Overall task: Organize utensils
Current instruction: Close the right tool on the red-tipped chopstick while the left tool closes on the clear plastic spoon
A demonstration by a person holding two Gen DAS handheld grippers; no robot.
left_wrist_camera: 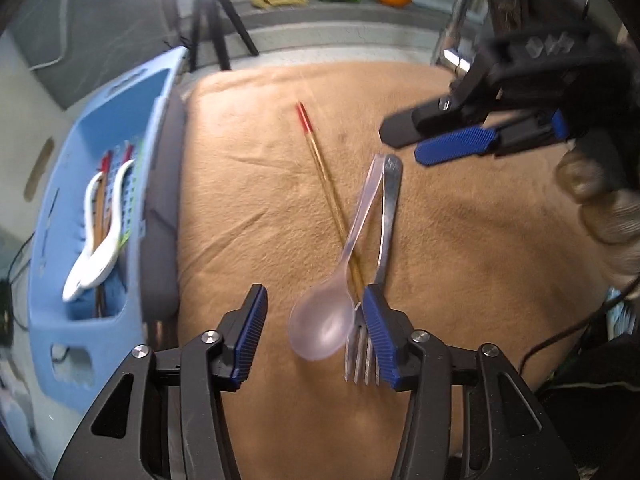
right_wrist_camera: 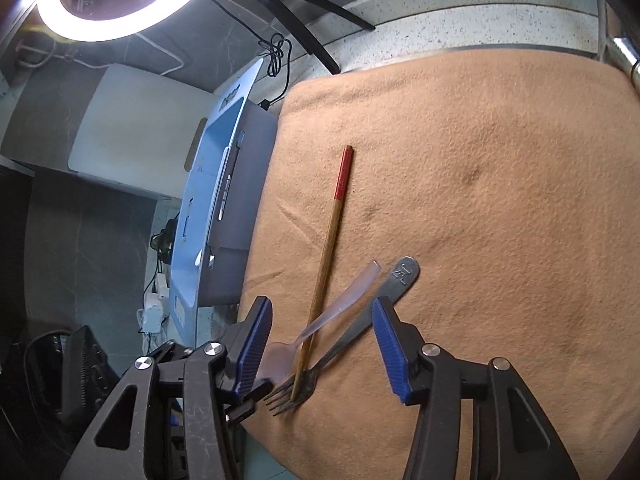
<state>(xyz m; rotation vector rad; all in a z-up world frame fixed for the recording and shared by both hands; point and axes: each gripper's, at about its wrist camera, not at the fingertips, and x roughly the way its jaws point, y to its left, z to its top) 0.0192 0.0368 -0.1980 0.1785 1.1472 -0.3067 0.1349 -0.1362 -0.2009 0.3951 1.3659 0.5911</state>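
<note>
Two white spoons in blue basket — left gripper, right gripper part-open, empty.

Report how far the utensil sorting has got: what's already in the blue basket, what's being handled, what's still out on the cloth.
Done: two white spoons and red-tipped chopsticks stand in the blue basket. In hand: nothing gripped; the left gripper is open around the clear plastic spoon, and the right gripper is open over the handles. Left: the clear spoon, the metal fork and one red-tipped chopstick, lying crossed on the tan cloth.
</note>
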